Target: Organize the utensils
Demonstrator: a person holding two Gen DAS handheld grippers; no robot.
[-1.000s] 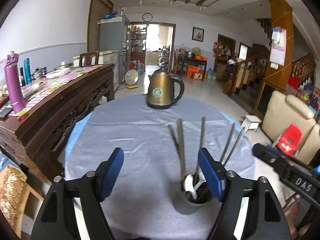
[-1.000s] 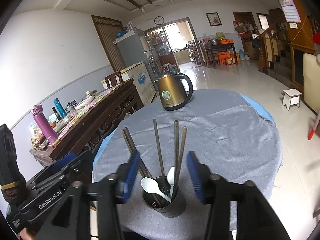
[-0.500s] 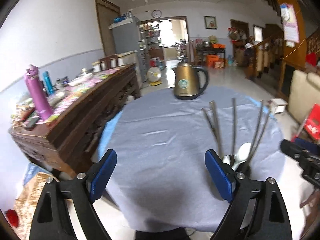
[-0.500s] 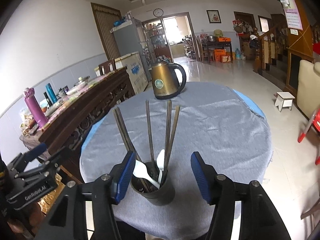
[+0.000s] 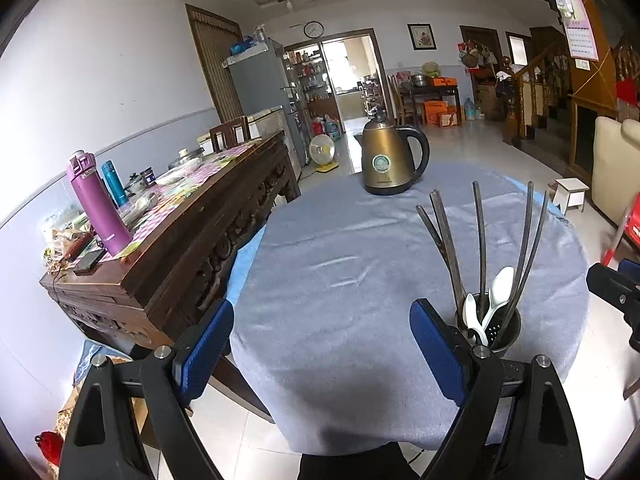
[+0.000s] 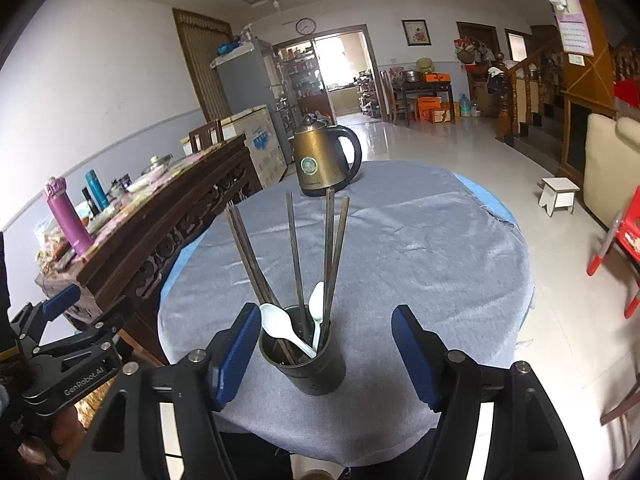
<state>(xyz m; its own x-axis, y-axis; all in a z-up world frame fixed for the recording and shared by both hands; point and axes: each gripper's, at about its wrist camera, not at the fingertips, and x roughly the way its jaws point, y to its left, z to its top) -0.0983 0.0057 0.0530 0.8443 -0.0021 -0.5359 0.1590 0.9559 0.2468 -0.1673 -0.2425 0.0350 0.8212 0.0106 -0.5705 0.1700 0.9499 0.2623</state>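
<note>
On the grey-clothed round table [image 6: 400, 240], a kettle [image 6: 320, 164]

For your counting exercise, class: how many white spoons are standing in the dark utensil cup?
2. One white spoon leans left in the cup; the other spoon stands nearly upright among the chopsticks. Others could be hidden inside.

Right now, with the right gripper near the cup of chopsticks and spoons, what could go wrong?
1. The utensil cup is tall, with long chopsticks leaning out; the right gripper, its jaws opening around it, might tip it.
2. The cup stands near the table edge, so it could fall off.
</note>
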